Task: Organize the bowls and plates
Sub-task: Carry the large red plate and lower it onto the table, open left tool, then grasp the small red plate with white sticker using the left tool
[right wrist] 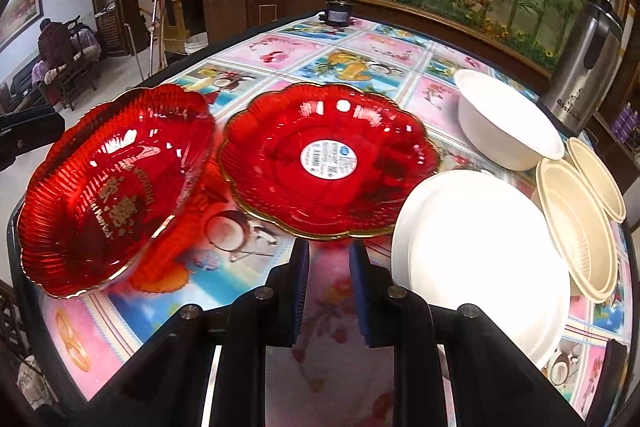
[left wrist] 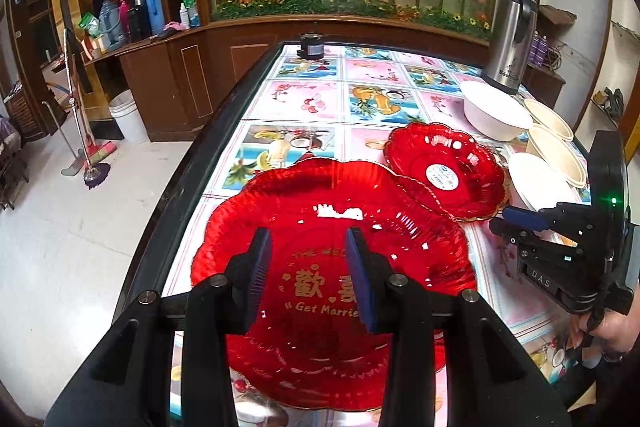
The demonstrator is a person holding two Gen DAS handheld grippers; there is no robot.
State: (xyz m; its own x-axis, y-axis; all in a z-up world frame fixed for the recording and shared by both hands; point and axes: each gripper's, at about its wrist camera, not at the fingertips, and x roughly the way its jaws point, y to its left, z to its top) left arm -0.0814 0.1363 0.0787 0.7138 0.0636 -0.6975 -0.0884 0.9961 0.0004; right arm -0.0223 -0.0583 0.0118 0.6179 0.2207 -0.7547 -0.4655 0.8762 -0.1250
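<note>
Lettered red plate [right wrist: 116, 187] tilted, left of stickered red plate [right wrist: 326, 159] lying flat, white plate [right wrist: 480, 247] right of it, white bowl [right wrist: 508, 123] and two cream bowls [right wrist: 580, 227] beyond

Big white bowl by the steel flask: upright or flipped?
Upright. The white bowl sits on its narrow base on the table, with the wide rim facing up and the inner wall showing.
</note>
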